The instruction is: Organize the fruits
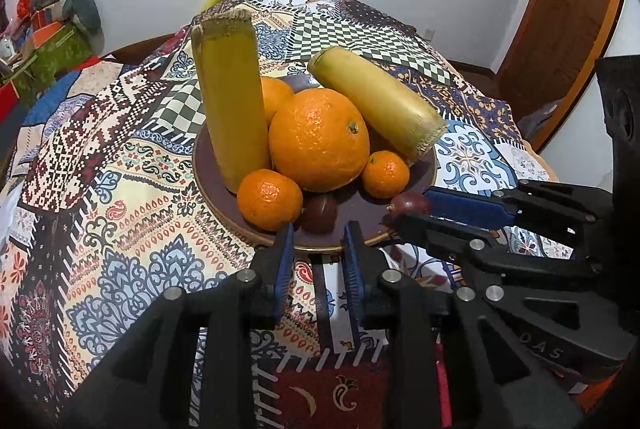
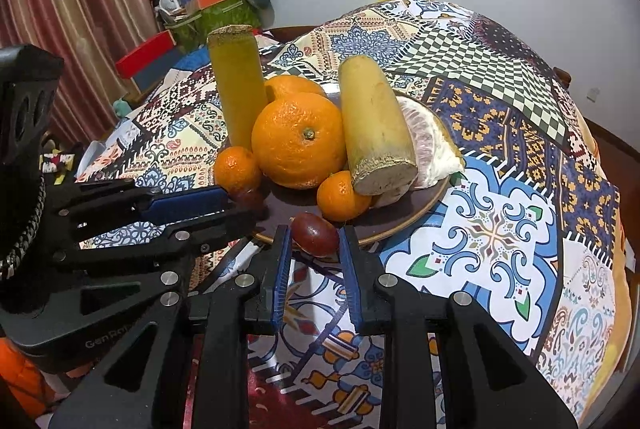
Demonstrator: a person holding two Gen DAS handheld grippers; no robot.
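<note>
Dark-brown plate (image 1: 208, 165) sits on a counter under a patchwork-print cloth (image 1: 120, 213). On it: one large orange (image 1: 319, 139) at centre, a second orange (image 1: 276, 95) behind it, two small mandarins (image 1: 270, 199) in front, two yellow cane-like sections, one upright (image 1: 230, 101) and one leaning (image 1: 378, 105), and a peeled pomelo wedge (image 2: 428, 145) at the far right. Two dark-red fruits lie at the near rim. The right gripper (image 2: 314, 241) pinches one dark-red fruit (image 2: 314, 233) between its blue pads. The left gripper (image 1: 318, 237) stands slightly spread before the other dark-red fruit (image 1: 319, 213), pads clear of it.
</note>
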